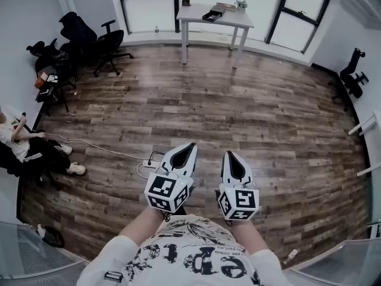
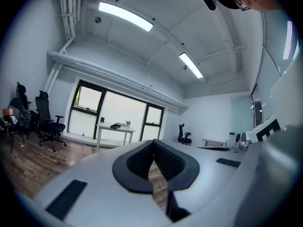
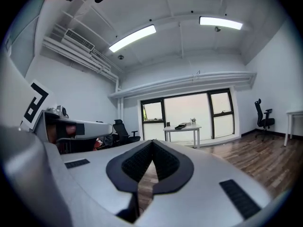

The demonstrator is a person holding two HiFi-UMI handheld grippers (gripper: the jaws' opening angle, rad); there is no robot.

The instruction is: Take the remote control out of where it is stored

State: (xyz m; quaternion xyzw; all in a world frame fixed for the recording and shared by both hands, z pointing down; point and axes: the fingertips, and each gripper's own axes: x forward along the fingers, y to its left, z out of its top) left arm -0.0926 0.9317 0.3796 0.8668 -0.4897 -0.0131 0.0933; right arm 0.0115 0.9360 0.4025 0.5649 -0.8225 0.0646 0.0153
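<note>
Remote control unseen; likely light, stiff, best pinched across its sides. Left hand-held gripper [image 1: 191,145] and right hand-held gripper [image 1: 230,154] are closed, empty.

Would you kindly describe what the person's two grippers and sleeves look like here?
The left gripper and right gripper are white shells tapering to a point, with black ribbed pads inside. Each carries a cube of black-and-white square markers. The person wears a white short-sleeved T-shirt with black print.

Wood floor [image 1: 238,112]: white table [image 1: 229,18], office chairs [image 1: 110,43], cable [image 1: 101,147]. On table: black box [image 1: 211,15], plant [image 1: 241,5].
</note>
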